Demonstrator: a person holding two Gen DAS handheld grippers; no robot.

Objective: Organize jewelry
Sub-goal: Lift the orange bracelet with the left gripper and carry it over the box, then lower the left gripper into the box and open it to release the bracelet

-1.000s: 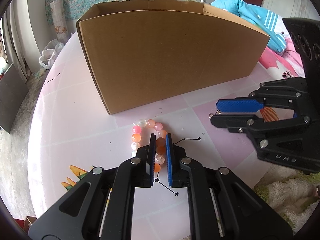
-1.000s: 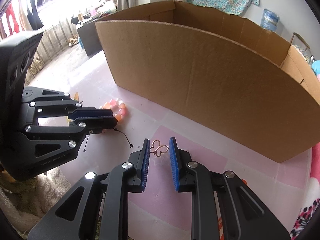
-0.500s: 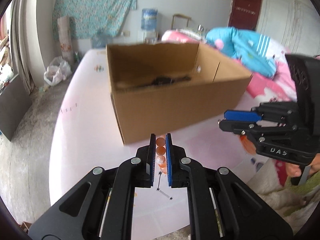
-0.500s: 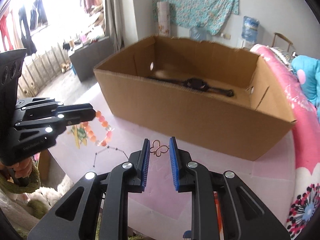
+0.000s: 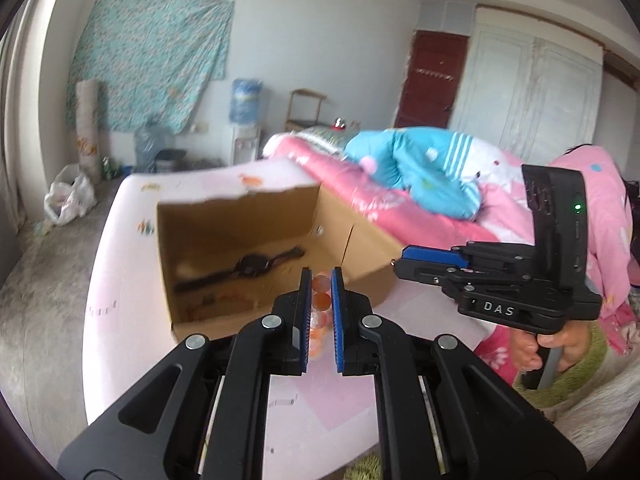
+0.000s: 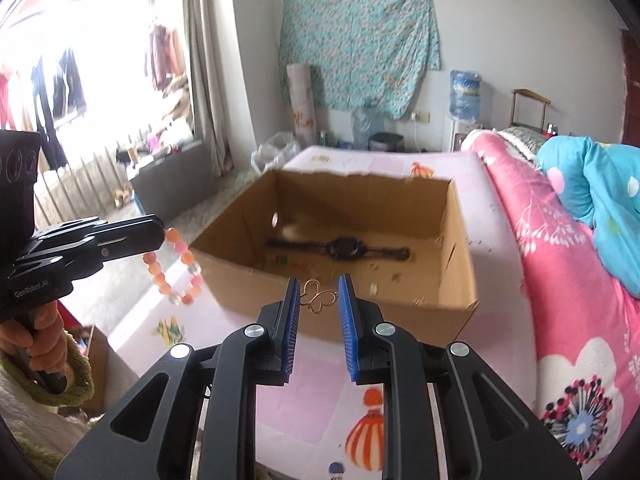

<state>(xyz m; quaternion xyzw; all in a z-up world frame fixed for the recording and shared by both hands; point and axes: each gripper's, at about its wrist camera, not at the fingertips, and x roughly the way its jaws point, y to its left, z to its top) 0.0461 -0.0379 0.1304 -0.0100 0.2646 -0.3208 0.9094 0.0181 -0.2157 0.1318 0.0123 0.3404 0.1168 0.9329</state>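
Observation:
My left gripper (image 5: pixel 320 276) is shut on an orange and pink bead bracelet (image 5: pixel 321 300), held in the air in front of the open cardboard box (image 5: pixel 168 256). Seen from the right wrist, the bracelet (image 6: pixel 176 272) dangles as a loop from the left gripper (image 6: pixel 158 234). My right gripper (image 6: pixel 319 282) is shut on a thin gold butterfly-shaped wire piece (image 6: pixel 316 300), raised before the box (image 6: pixel 460 308). A black wristwatch (image 6: pixel 340 247) lies on the box floor, also visible as the wristwatch (image 5: pixel 248 266) in the left wrist view. The right gripper (image 5: pixel 404 258) hovers to the right of the box.
The box stands on a pink patterned surface (image 6: pixel 312 384). A pink floral quilt (image 6: pixel 560 280) and a blue plush (image 5: pixel 420 168) lie to the right. A hand (image 5: pixel 552 350) grips the right tool's handle. A window and hanging clothes are at the left.
Both grippers have risen well above the surface, each carrying its piece. The bracelet and the butterfly piece left the table. The views now look down into the box from above.

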